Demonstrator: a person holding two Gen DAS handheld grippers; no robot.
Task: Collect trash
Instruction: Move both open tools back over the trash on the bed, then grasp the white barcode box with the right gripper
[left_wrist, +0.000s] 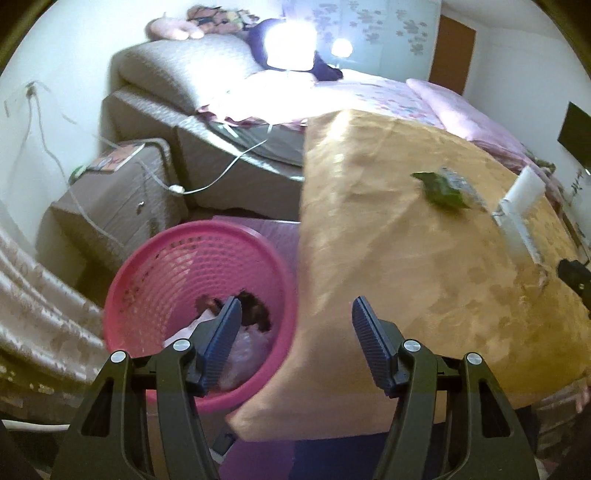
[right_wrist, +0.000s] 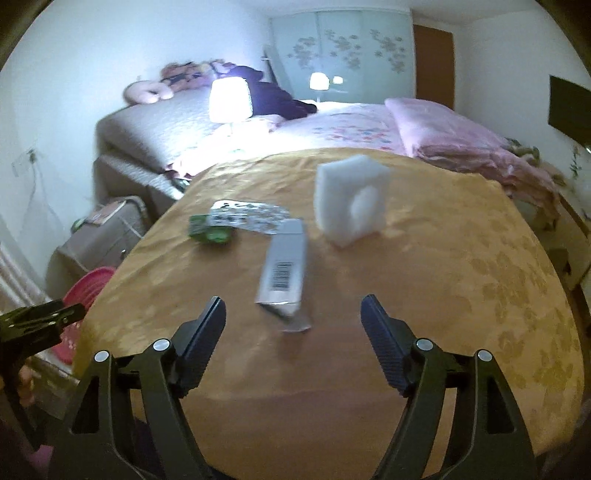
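item: grey barcoded carton (right_wrist: 282, 271), lying mid-tabletop with its long axis running away from our right gripper (right_wrist: 293, 314), whose jaws are standing spread and empty just short of it, nearer than our left gripper (left_wrist: 293, 317), spread over the pink basket (left_wrist: 147, 258).

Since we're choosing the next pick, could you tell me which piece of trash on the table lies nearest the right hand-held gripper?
The grey carton with the barcode, lying just ahead of the open right hand-held gripper; the green wrapper and white foam block sit farther back.

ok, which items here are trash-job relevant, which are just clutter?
Job:
pink plastic mesh bin
grey barcoded carton
white foam block
green wrapper
printed foil strip

Lying about:
lit bedside lamp
plush toys
pink quilt
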